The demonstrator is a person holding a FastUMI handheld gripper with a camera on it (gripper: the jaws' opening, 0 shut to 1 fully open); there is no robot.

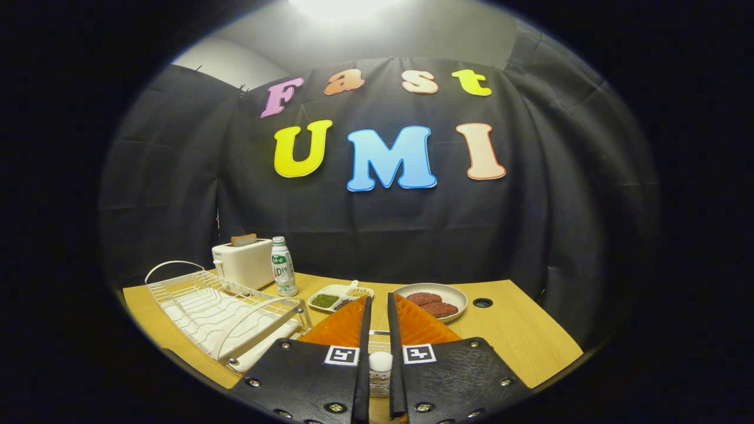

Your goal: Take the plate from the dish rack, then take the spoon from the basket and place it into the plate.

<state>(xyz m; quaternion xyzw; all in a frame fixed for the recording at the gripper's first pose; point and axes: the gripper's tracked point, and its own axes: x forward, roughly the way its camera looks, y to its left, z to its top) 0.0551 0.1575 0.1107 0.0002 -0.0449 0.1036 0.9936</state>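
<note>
Two fingers (362, 330) of your gripper (377, 335) stand close together with only a narrow slot left between them, and in that slot you can see a thin white handle with a rounded end (380, 362), seemingly the spoon's, over a bit of wire mesh (378, 338) that may belong to the basket. Whether both fingers press on the handle you cannot tell from here.

To your left on the light wooden table (530, 335) sits the silver wire dish rack (221, 309) with looped handles at its near and far ends, standing on a white drip tray (259, 356). Its wire slots look bare, and the task's plate cannot be made out in it.

Beyond the rack, at the far left, a white toaster (244, 262) holds a slice of brown bread (243, 239), and just right of it stands a white bottle with a green label (283, 268).

Just past your fingertips lies a white divided tray (340, 296) with green beans, dark beans and pale grains in its compartments. Right of that, a round beige plate (456, 294) carries two reddish-brown patties (433, 303). A small dark hole (482, 302) is set in the tabletop further right.
</note>
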